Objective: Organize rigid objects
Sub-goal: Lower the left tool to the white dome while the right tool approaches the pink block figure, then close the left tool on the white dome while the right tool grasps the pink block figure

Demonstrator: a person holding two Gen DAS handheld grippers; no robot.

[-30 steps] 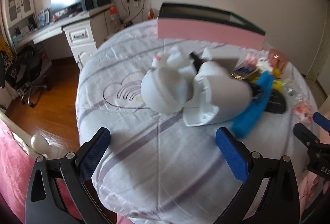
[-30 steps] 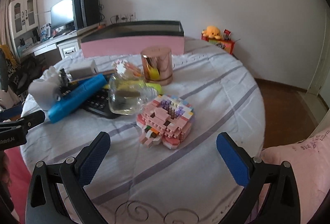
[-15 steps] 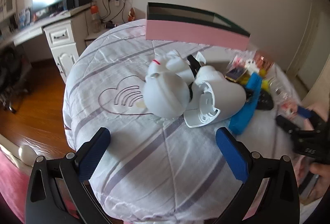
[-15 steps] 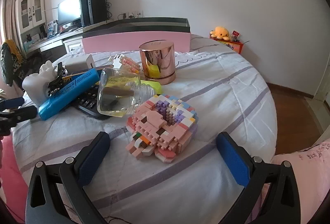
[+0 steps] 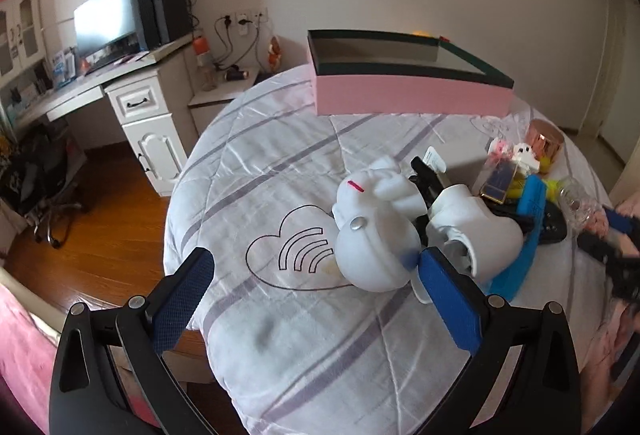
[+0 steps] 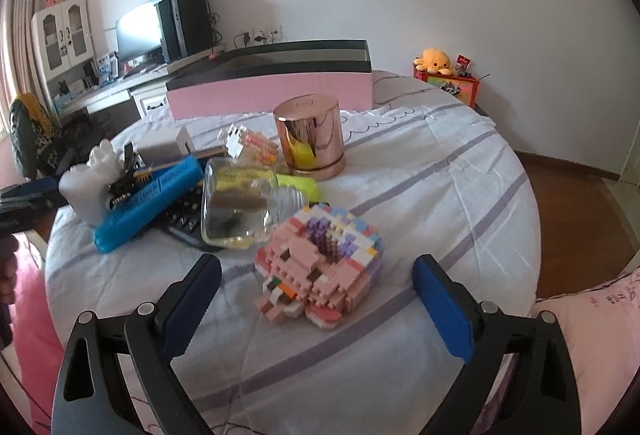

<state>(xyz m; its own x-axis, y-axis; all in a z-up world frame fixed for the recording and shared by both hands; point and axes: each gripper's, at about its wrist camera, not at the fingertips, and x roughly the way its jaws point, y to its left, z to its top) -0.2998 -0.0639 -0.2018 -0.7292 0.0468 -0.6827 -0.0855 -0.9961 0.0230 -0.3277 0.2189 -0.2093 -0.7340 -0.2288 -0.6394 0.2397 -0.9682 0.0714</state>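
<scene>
A pile of rigid objects lies on a round table with a white striped cloth [image 5: 304,335]. A white toy figure [image 5: 376,231] lies nearest my left gripper [image 5: 314,275], which is open, its right finger just in front of the toy. A pink brick model [image 6: 320,271] sits just ahead of my open right gripper [image 6: 316,283], between its fingers. Behind it lie a glass jar [image 6: 240,203], a blue case [image 6: 148,203], a rose-gold cup [image 6: 310,137] and a dark remote. A pink open box [image 5: 412,79] stands at the back and also shows in the right wrist view [image 6: 272,83].
A white desk [image 5: 132,95] with a monitor stands left of the table over a wood floor. A pink bedspread [image 6: 592,319] is at the right. A red box with a yellow plush [image 6: 448,79] sits by the far wall.
My left gripper has swung left and closer to the white toy. My right gripper has moved forward, so the pink brick model now sits between its fingers.
</scene>
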